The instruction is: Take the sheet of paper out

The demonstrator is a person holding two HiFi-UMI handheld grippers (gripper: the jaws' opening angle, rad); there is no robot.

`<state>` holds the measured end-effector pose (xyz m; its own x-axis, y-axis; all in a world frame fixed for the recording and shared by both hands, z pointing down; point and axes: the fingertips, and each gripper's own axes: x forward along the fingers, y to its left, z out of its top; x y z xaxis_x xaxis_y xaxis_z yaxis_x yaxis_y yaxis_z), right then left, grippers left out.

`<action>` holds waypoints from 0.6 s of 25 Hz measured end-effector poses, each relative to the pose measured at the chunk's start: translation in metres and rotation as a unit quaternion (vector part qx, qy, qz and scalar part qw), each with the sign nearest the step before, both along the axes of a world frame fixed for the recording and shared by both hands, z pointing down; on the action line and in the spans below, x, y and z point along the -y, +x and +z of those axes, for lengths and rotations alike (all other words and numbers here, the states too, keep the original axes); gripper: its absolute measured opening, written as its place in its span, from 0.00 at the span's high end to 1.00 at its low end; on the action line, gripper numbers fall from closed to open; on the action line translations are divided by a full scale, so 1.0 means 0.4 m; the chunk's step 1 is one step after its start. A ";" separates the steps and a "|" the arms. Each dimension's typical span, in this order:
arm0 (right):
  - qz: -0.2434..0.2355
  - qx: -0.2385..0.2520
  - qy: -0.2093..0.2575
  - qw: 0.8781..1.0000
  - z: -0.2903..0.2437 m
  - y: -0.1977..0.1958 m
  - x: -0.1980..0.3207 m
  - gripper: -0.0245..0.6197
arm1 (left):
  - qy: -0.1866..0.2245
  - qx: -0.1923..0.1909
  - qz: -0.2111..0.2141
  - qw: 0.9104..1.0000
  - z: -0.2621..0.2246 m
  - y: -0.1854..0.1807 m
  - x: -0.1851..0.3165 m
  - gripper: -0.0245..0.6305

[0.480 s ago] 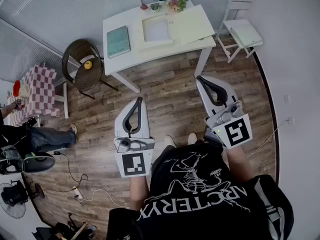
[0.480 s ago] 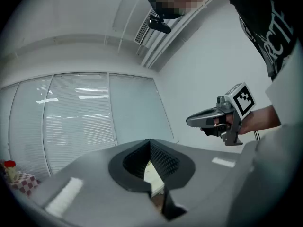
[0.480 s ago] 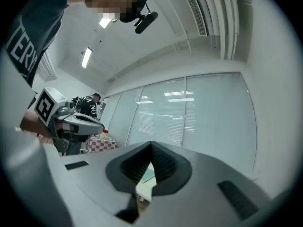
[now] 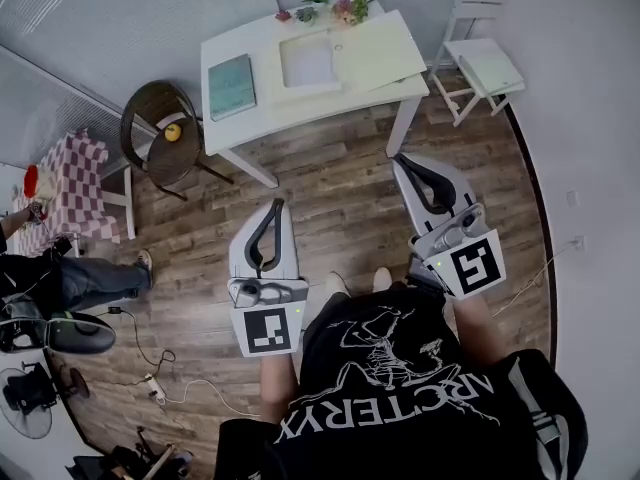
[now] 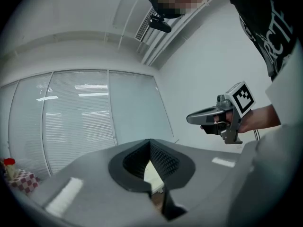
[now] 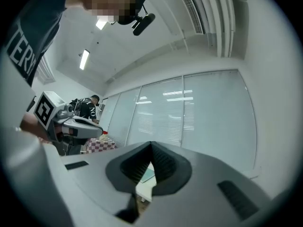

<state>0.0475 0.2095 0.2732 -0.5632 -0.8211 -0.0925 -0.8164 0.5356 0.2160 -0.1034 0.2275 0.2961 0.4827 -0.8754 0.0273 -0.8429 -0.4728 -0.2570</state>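
Observation:
A white table [image 4: 250, 118] stands ahead across the wood floor. On it lie a teal book [image 4: 231, 85], a white sheet in a shallow white tray [image 4: 308, 63] and a pale yellow-green folder [image 4: 382, 48], with small potted plants [image 4: 335, 8] at the back edge. Both grippers are held level in front of the person, well short of the table. My left gripper [image 4: 280, 204] has its jaws together and holds nothing. My right gripper [image 4: 399, 157] is likewise shut and empty. In the left gripper view the left gripper [image 5: 150, 141] shows its jaws meeting; the right gripper [image 6: 151, 144] looks the same in its own view.
A round wicker chair [image 4: 160, 128] bearing a yellow object stands left of the table. A white folding chair [image 4: 487, 63] is at its right. Further left are a checked-cloth table [image 4: 75, 183] and a seated person [image 4: 70, 278]. Cables and a fan [image 4: 25, 403] lie on the floor.
The head view has drifted a little, so the table sits slightly further left. Both grippers keep their places and stay shut.

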 end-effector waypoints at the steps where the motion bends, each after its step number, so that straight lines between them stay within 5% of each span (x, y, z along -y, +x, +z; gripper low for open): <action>1: -0.001 0.001 0.002 1.000 -0.001 0.001 0.000 0.94 | -0.001 0.000 -0.001 1.000 0.001 0.002 0.001 0.95; 15: -0.017 -0.010 0.008 1.000 0.023 0.061 0.008 0.94 | -0.009 -0.002 -0.011 1.000 0.022 0.080 0.029 0.95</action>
<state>0.0717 0.2063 0.2825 -0.5918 -0.8005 -0.0948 -0.7939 0.5585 0.2405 -0.0715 0.2159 0.3051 0.4634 -0.8851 0.0424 -0.8540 -0.4589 -0.2453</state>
